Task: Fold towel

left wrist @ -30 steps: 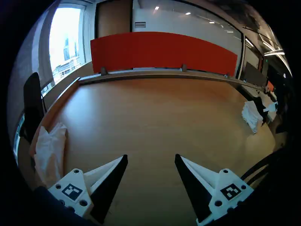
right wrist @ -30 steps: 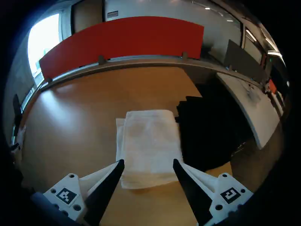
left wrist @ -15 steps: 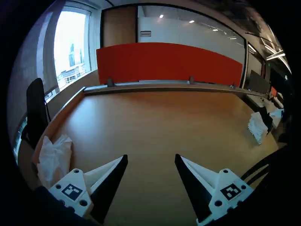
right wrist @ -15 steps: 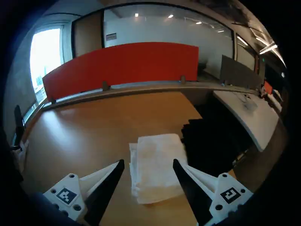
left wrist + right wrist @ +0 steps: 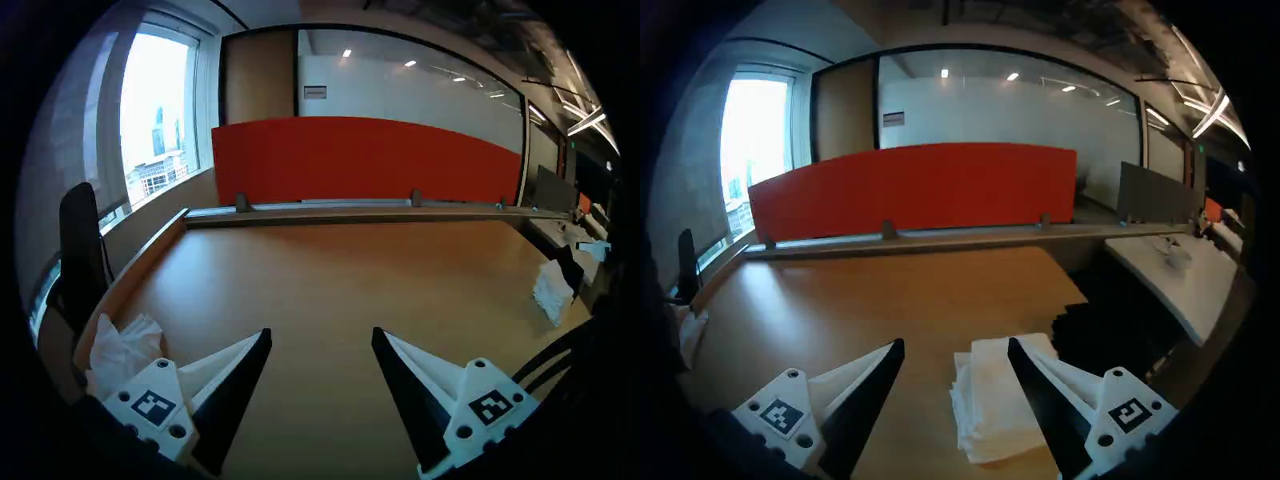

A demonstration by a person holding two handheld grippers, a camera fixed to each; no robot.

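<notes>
A folded white towel (image 5: 994, 396) lies on the wooden table (image 5: 880, 312) near its right edge, just ahead of my right gripper (image 5: 954, 356), whose right finger overlaps it. That gripper is open and holds nothing. In the left gripper view the same folded towel (image 5: 553, 290) sits far off at the table's right edge. My left gripper (image 5: 322, 344) is open above bare tabletop (image 5: 336, 280). A crumpled white cloth (image 5: 120, 352) lies at the table's left edge, beside the left finger.
A red divider panel (image 5: 368, 160) runs along the table's far edge. A dark chair (image 5: 80, 248) stands at the left by the window. To the right of the table is a dark gap and a white desk (image 5: 1184, 280).
Both grippers have tilted upward, so the table and towel have slid lower in both views. The folded towel now sits lower and to the right between the right gripper's fingers.
</notes>
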